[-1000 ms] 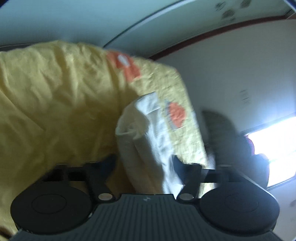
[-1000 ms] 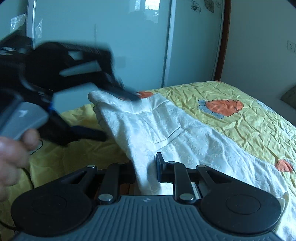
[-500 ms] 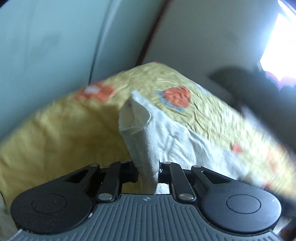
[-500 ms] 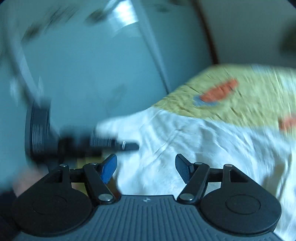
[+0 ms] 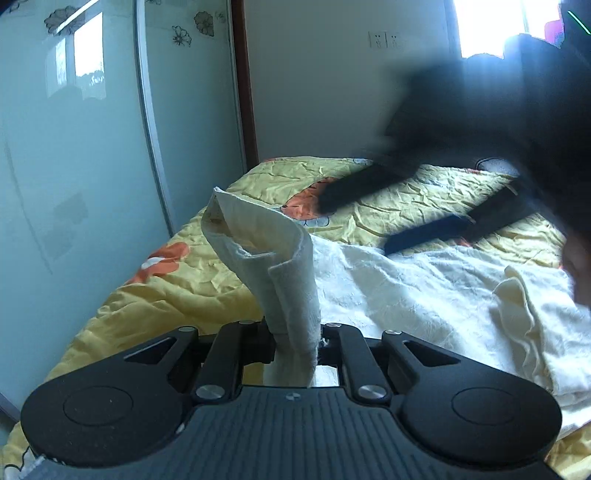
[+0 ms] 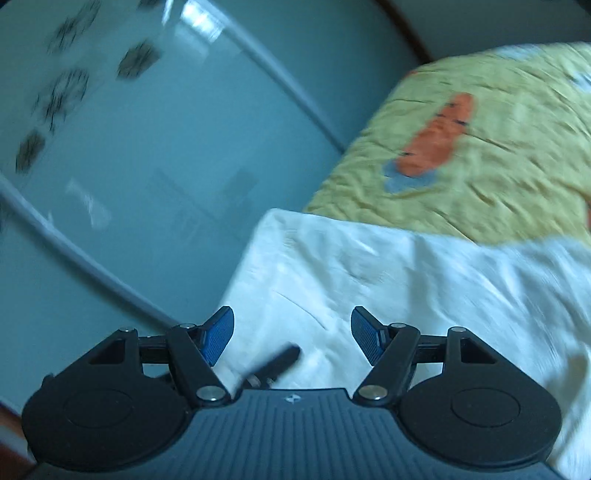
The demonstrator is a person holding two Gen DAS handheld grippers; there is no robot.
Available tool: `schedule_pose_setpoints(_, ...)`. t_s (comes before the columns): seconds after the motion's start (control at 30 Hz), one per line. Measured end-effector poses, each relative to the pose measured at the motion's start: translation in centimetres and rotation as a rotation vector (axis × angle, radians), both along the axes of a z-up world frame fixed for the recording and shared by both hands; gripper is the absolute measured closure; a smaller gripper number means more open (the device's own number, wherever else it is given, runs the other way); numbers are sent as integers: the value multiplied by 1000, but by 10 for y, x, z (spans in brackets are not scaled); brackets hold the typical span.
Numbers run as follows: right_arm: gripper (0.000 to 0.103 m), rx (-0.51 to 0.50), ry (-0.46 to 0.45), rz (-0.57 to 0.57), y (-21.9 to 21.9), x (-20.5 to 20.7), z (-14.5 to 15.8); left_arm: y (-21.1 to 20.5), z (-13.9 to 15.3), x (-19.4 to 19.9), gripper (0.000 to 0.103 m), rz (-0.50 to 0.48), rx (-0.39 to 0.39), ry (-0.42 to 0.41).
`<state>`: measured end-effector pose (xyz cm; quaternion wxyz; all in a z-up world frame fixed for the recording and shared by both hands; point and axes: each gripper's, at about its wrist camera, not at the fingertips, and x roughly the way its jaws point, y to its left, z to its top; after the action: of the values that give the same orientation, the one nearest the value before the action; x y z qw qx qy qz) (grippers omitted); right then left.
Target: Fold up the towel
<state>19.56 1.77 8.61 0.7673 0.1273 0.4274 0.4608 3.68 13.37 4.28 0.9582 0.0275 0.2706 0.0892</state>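
Observation:
A white towel (image 5: 424,291) lies spread over a yellow bedspread (image 5: 399,199). My left gripper (image 5: 297,341) is shut on one corner of the towel, and that corner stands up between the fingers as a rolled flap (image 5: 266,258). In the right wrist view the towel (image 6: 369,273) lies below my right gripper (image 6: 291,334), which is open, its blue pads (image 6: 218,336) wide apart with nothing between them. The right gripper also shows as a dark blurred shape (image 5: 480,155) over the bed in the left wrist view.
The bedspread (image 6: 480,155) has orange carrot prints (image 6: 439,136). A pale glass sliding wardrobe door (image 5: 92,166) stands along the left side of the bed. A white wall with sockets (image 5: 384,38) and a bright window (image 5: 491,26) lie behind. A thin dark object (image 6: 273,363) shows just above the right gripper's body.
The right gripper let go of the towel and opened, then swung over the bed. The left gripper shut on the towel corner and now holds it raised and steady.

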Motion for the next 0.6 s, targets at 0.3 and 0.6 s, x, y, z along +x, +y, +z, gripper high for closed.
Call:
schedule_pose_setpoints(0.3, 34, -460, -60, 163, 112, 12, -6, -35, 1, -14, 90, -39, 140, -36)
schedule_pose_setpoints(0.6, 91, -274, -77, 61, 57, 12, -15, -31, 6, -32, 74, -98, 84, -88)
